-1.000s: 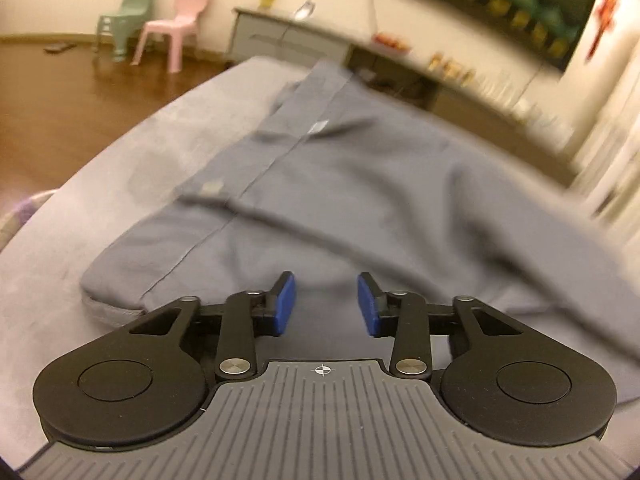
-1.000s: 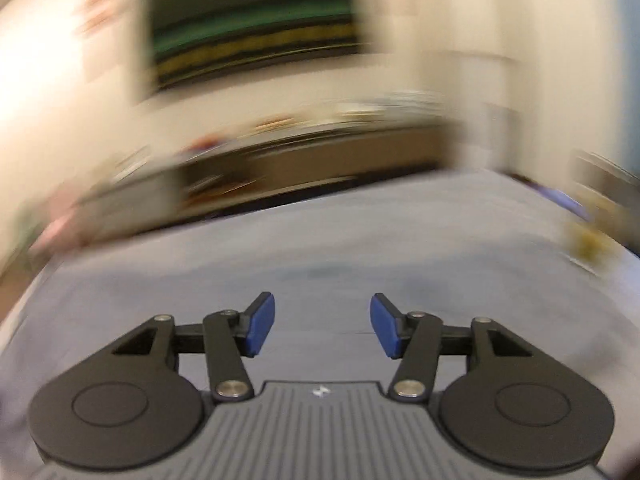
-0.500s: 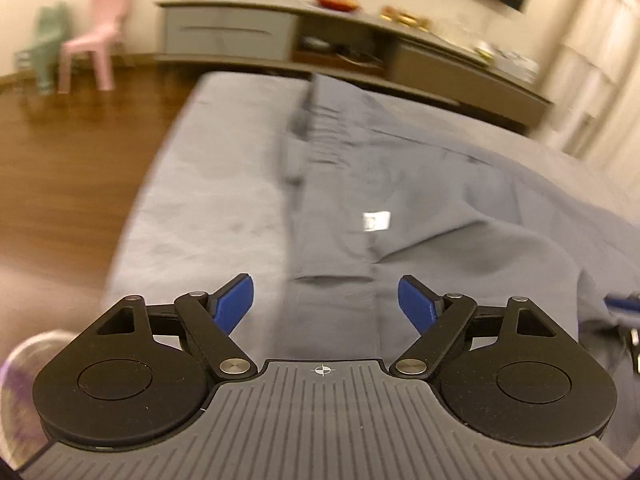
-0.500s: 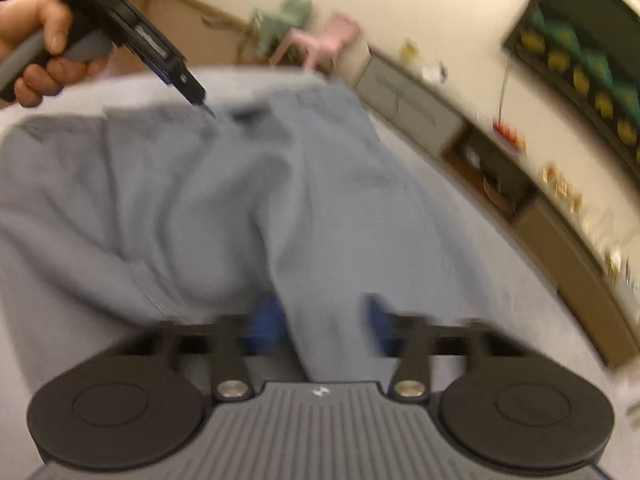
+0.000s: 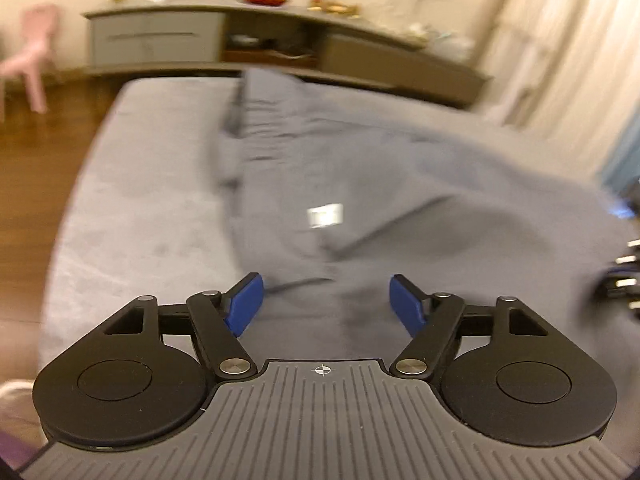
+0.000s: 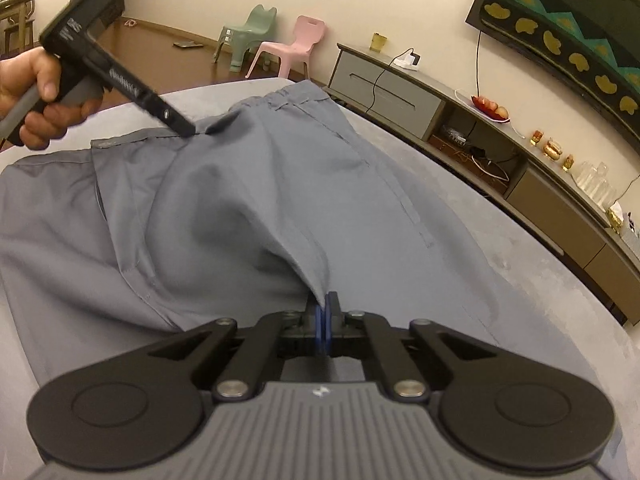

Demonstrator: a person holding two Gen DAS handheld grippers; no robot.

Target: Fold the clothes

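**Right has the crotch fold; left closing over the waistband edge**

Left gripper (image 5: 326, 304): my jaws stand fairly wide and are closing. Cloth lies below and between the pads, but I see no pinch yet. From the right wrist camera its tip (image 6: 182, 124) sits at the waistband, where the cloth dimples; I can't tell whether it touches.

Trousers (image 6: 248, 184): grey, spread on a grey cushion (image 6: 500, 248), waistband toward the far end, near the sideboard (image 6: 472, 120). The long axis runs from the far waistband back toward me. A white label (image 5: 325, 215) shows ahead of the left pads.

Right gripper (image 6: 324, 320): pads pressed together on a ridge of trouser cloth, which rises from the jaws in a taut tent. That grip looks firm.

Key relation: the left tool is at the waistband end and the right holds nearer me, mid-garment, so the two sit along the trousers' length. My judgement: once the left bites, both ends can be lifted and carried sideways to lay one half over the other.

Risk: a shallow left bite could slip off.
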